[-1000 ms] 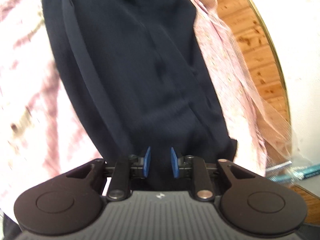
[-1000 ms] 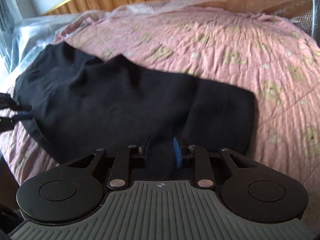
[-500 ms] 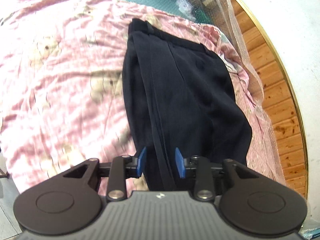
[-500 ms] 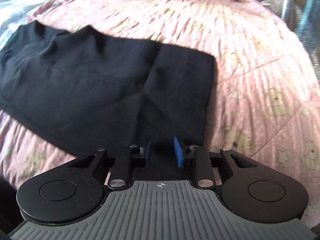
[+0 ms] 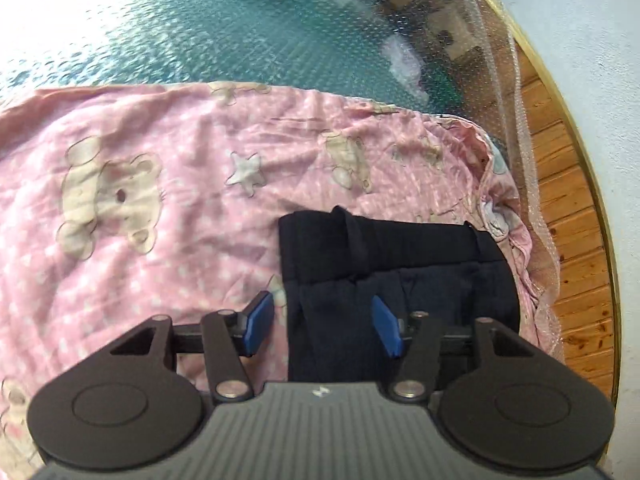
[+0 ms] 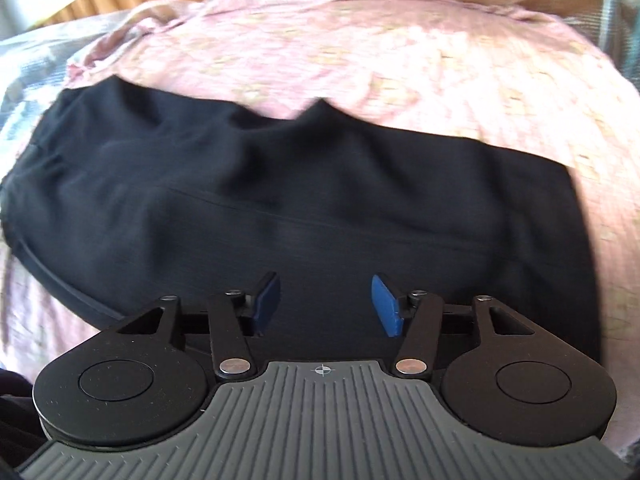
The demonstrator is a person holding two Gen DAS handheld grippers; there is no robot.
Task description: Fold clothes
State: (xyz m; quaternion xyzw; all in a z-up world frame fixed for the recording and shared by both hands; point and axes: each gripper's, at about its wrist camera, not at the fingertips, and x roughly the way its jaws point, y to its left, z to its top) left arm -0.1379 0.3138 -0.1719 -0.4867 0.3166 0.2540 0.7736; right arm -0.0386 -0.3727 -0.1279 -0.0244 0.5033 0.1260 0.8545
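Observation:
Dark navy trousers lie folded lengthwise across a pink quilt printed with bears and stars. In the left wrist view their waistband end faces away from me, with a belt loop showing. My left gripper hangs open above the trousers' left edge, nothing between its blue pads. In the right wrist view my right gripper is open too, poised over the near edge of the dark cloth, with nothing clamped between the pads.
Bubble wrap covers the area beyond the quilt. A wooden headboard curves along the right of the left wrist view. The quilt lies bare to the left of the trousers.
Both grippers have opened wide, letting go of the trousers. The left gripper has drawn back and tilted up, so the waistband end and the bubble wrap now show. The right view has shifted over the cloth.

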